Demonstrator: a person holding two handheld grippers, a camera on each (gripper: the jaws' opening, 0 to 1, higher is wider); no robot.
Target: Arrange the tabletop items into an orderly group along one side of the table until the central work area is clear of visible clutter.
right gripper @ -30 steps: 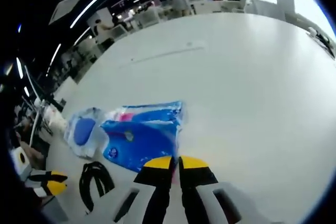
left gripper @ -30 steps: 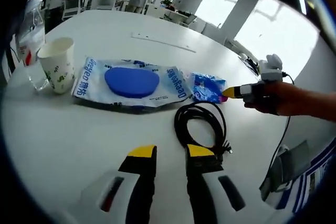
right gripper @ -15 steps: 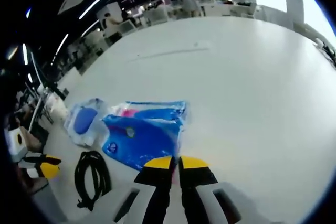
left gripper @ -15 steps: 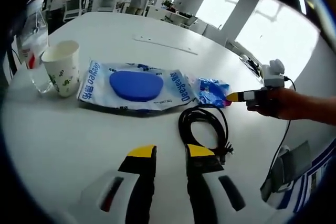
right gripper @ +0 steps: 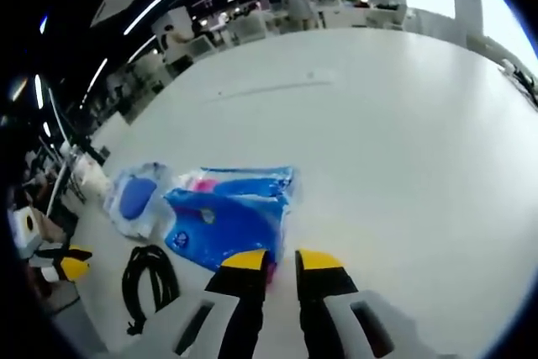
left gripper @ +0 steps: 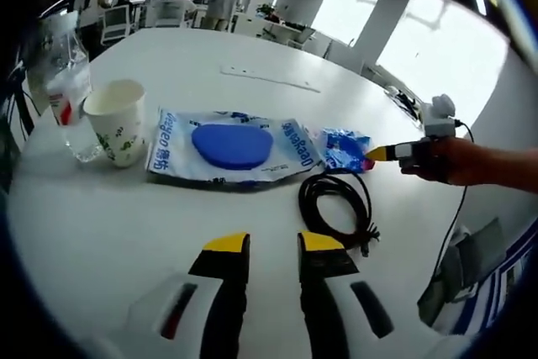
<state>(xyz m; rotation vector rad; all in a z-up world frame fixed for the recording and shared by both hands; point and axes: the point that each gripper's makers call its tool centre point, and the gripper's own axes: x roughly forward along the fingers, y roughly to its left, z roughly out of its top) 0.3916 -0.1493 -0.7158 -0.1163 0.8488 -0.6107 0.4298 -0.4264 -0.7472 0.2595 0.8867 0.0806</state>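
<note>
On the white table (left gripper: 101, 233) lie a wet-wipes pack (left gripper: 231, 145) with a blue lid, a small blue tissue packet (left gripper: 343, 147) and a coiled black cable (left gripper: 336, 208). A paper cup (left gripper: 118, 119) and a clear plastic cup (left gripper: 67, 98) stand at the left. My left gripper (left gripper: 273, 245) is open and holds nothing, short of the cable. My right gripper (right gripper: 279, 261) is slightly open just at the near edge of the blue packet (right gripper: 227, 216); it also enters the left gripper view as the right gripper (left gripper: 380, 153), held by a hand (left gripper: 458, 161).
A thin white strip (left gripper: 265, 77) lies on the far part of the table. The table edge runs down the right, with grey gear (left gripper: 466, 262) beyond it. Wide bare tabletop (right gripper: 403, 140) spreads past the packet. Desks and people stand far behind.
My right gripper's jaws have parted from nearly shut at the blue packet's edge. The left gripper's camera has drifted a little; the items on the table lie as before.
</note>
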